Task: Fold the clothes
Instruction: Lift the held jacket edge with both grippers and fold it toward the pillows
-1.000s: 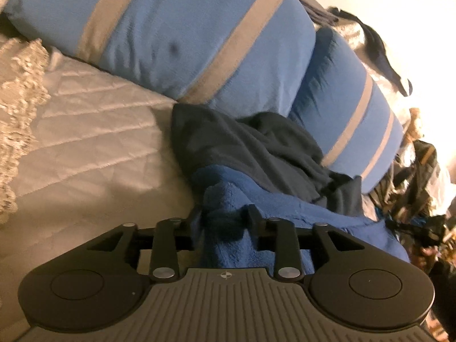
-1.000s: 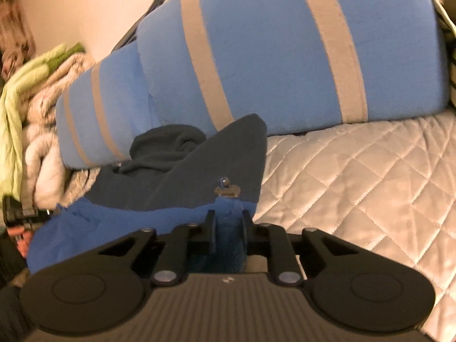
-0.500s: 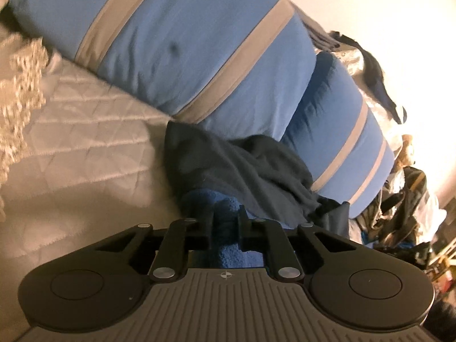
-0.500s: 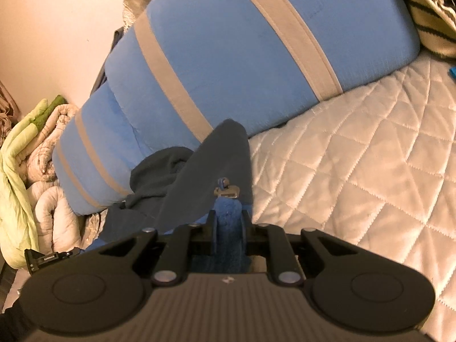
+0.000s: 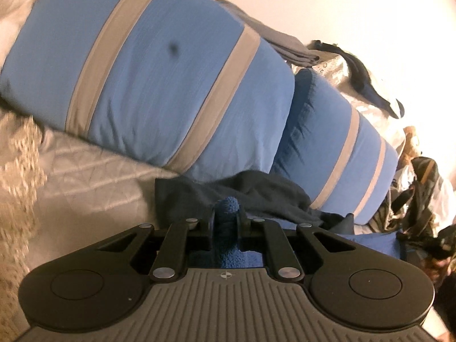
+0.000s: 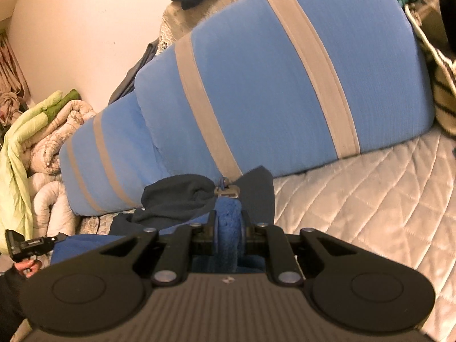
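1. Left wrist view: the left gripper (image 5: 226,216) has its jaws nearly together, pinching a bunched fold of the blue fleece garment (image 5: 228,245). The fleece stands up between the pads and pokes out just past the fingertips.
2. Beyond the fingertips, the dark navy lining (image 5: 250,196) of the same garment lies crumpled on the quilted bedspread (image 5: 94,182), up against the base of two pillows.
3. The large blue striped pillow (image 5: 159,85) fills the upper left; a second blue striped pillow (image 5: 336,145) lies beside it on the right, touching it.
4. Folded dark cloth (image 5: 285,48) sits behind the large pillow. A heap of mixed items (image 5: 419,193) occupies the right edge; its contents cannot be identified.
5. Right wrist view: the right gripper (image 6: 229,228) is likewise clamped almost closed on a thick roll of the blue fleece garment (image 6: 228,236), which fills the gap between the pads.
6. A metal zipper pull (image 6: 226,189) sits on the garment edge just ahead of the fingertips, with the navy lining spread on both sides of it.
7. The garment's blue body extends leftward to the person's left hand (image 6: 27,266), visible at the left edge on a black handle.
8. Bundled pale and green bedding (image 6: 37,142) is stacked at far left, beside the smaller pillow.
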{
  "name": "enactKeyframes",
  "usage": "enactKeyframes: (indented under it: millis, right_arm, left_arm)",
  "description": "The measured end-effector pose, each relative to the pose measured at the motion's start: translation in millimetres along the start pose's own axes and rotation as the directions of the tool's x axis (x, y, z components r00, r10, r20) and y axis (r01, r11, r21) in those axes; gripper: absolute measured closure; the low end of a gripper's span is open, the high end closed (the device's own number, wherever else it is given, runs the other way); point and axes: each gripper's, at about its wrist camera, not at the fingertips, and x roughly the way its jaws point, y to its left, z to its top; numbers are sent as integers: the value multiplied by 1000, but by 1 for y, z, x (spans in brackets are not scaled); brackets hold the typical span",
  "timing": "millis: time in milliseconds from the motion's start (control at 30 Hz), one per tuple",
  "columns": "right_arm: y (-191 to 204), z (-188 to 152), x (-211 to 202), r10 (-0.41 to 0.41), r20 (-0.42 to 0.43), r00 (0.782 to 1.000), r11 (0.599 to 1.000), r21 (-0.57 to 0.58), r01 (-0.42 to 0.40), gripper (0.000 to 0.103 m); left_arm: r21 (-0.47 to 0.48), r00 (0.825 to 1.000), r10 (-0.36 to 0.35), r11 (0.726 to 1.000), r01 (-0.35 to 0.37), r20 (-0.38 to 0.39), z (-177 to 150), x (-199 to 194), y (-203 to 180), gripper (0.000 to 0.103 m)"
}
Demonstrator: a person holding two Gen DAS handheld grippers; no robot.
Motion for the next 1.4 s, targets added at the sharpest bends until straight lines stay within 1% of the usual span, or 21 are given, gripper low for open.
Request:
enactKeyframes:
  millis: [200,433,633,800,900,1000,1100,1400]
  right_arm:
    - [11,10,2,-32,19,999,998,-45,33,90]
    - [17,16,8,-81,31,996,992,-94,83,90]
    - [16,20,21,-118,29,993,986,-115,121,90]
    - [17,32,34,-139,38,990,981,-134,143,90]
    - [20,39,43,-158,43,987,974,-157,163,90]
    - [23,47,52,-176,49,983,969,-169,182,90]
    - [24,53,64,-192,53,980,965,-170,199,90]
    - [23,66,98,-228,66,972,959,-159,235,90]
  left_arm:
    - [65,999,35,997,-36,16,15,4,-13,89]
    - [142,996,81,986,-84,30,22,18,-25,89]
    - [154,992,123,980,-125,26,27,36,-25,89]
    - [143,990,134,980,-138,37,36,48,-22,89]
    - [156,987,152,975,-157,43,42,58,-23,89]
    - [148,984,170,973,-176,51,47,66,-22,89]
    - [119,982,183,975,-188,51,51,75,-18,89]
    - [121,973,227,965,-232,52,61,101,-12,89]
